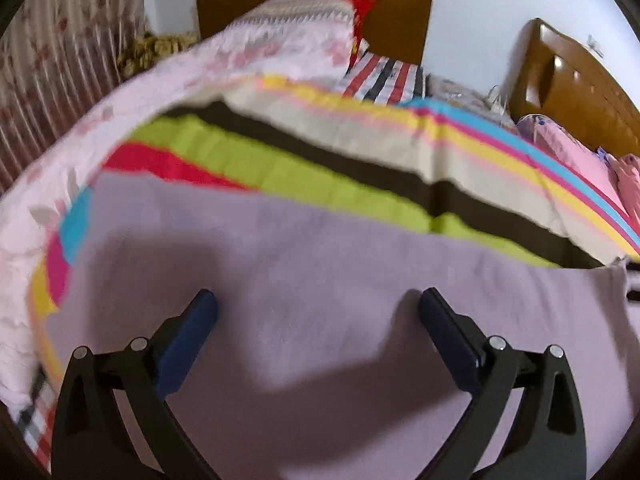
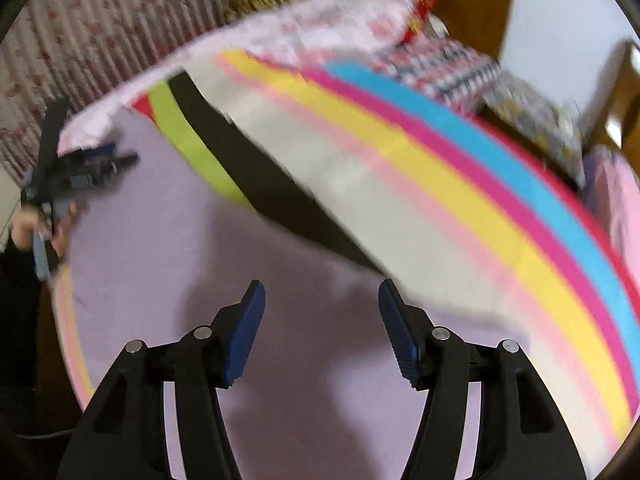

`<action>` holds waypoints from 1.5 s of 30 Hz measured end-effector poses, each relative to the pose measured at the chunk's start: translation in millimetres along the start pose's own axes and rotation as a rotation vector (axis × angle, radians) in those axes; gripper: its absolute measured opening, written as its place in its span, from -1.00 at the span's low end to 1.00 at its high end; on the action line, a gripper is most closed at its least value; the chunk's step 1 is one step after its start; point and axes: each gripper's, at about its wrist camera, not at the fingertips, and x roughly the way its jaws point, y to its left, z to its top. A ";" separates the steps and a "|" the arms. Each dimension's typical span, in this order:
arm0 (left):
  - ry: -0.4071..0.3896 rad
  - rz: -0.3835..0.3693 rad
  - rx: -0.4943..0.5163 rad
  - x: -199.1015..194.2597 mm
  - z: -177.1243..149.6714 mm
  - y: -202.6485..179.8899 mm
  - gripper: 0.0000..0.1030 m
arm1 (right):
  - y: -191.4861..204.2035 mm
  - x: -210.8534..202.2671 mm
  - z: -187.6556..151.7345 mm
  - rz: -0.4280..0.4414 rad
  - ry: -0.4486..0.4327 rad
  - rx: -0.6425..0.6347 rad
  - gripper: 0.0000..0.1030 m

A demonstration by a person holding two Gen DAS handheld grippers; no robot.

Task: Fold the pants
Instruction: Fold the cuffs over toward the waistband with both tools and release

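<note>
Lilac pants [image 1: 320,248] lie spread flat on a bed, filling the lower half of the left wrist view. My left gripper [image 1: 318,294] hovers just over the cloth, jaws wide open, nothing between the blue pads. In the right wrist view the same pants [image 2: 160,248] stretch from the lower middle to the left. My right gripper [image 2: 321,284] stands open above them, empty, near the pants' edge against the striped sheet. Far left in that view, a hand holds the left gripper [image 2: 120,154] over the pants' far end. Both views are blurred by motion.
A bedsheet [image 1: 360,152] with bright stripes lies under the pants. A pink floral quilt [image 1: 240,52] is heaped toward the wooden headboard [image 1: 400,20]. Pink clothes [image 1: 580,160] lie at the right by a wooden cabinet [image 1: 580,88]. A floral curtain [image 1: 60,60] hangs on the left.
</note>
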 end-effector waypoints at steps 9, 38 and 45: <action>-0.111 0.052 -0.084 -60.0 -9.1 -0.6 0.96 | 30.8 -54.9 -40.7 -0.039 -0.118 0.010 0.59; -0.152 -0.183 0.330 -133.1 -123.1 -234.7 0.96 | -76.0 -163.8 -266.1 -0.335 -0.262 0.483 0.74; -0.035 -0.151 0.328 -97.3 -143.8 -243.5 0.97 | -74.1 -147.7 -311.7 -0.368 -0.307 0.420 0.75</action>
